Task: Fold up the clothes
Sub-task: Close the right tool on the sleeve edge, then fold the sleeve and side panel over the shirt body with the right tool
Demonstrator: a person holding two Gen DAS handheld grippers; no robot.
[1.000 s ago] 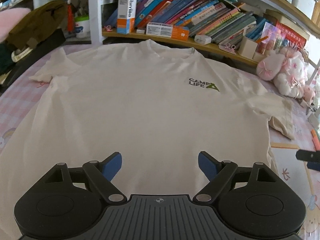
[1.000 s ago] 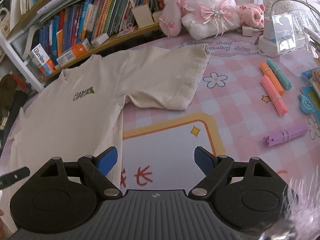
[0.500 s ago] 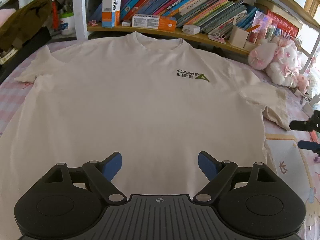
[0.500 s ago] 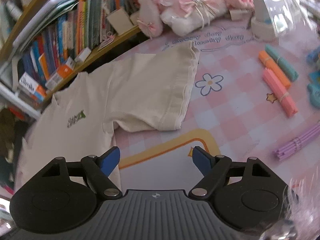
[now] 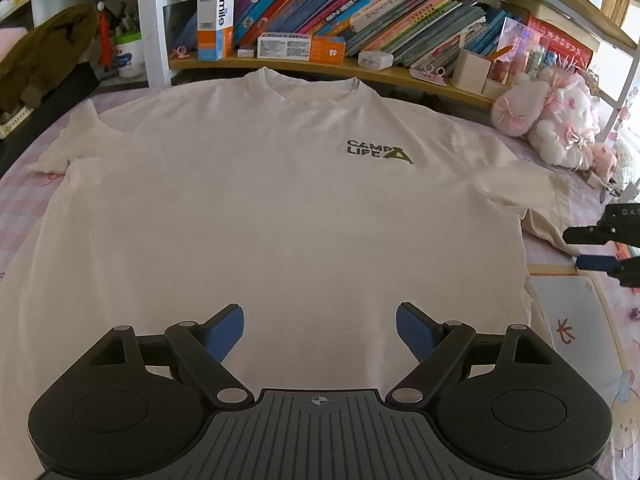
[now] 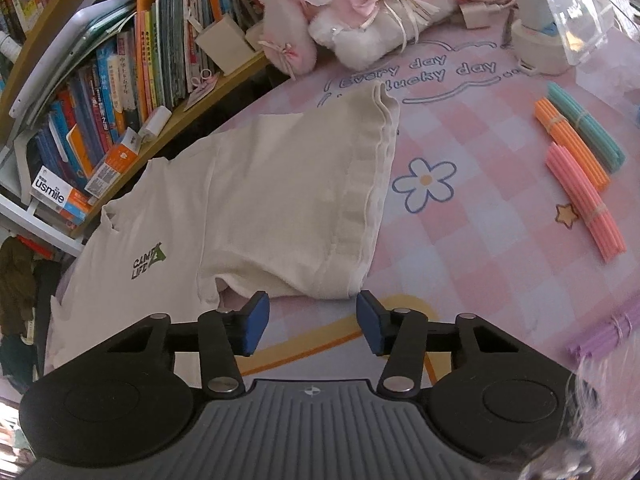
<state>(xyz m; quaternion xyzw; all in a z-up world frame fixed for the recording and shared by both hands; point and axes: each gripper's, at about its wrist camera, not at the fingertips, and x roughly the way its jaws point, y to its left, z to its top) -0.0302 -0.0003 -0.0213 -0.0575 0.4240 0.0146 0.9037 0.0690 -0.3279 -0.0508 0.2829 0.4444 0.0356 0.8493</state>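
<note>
the t-shirt [image 5: 256,216] lies flat and face up on the pink checked table cover [image 6: 472,240], collar toward the bookshelf [image 5: 360,68], logo [image 5: 378,151] showing on the chest. expect it to be light, soft and limp: it will sag and drag wherever you don't hold it, and a thin pinch may catch only the top layer. nothing fragile here, but the cloth can slide on the smooth cover, so lift rather than shove.

your best holds look like the hems and seams, where the cloth is doubled. the right sleeve [image 6: 320,200] lies spread out to the side, its cuff edge just ahead of your right gripper [image 6: 313,322]. take it at the lower corner of that cuff, low enough to catch both layers.

that right gripper's jaws are closing, about half wide now, with no cloth between the pads yet; the sleeve corner sits just beyond them. your left gripper [image 5: 319,330] hangs over the lower middle of the shirt with its jaws wide and nothing in them.

counting: one shirt, two sleeves, both unfolded. off to the right lie bundles of sticks [image 6: 584,200]: one orange, one teal, one pink and one purple can be seen. a heap of plush toys [image 6: 360,12] sits by the shelf; i can't count them surely.
</note>
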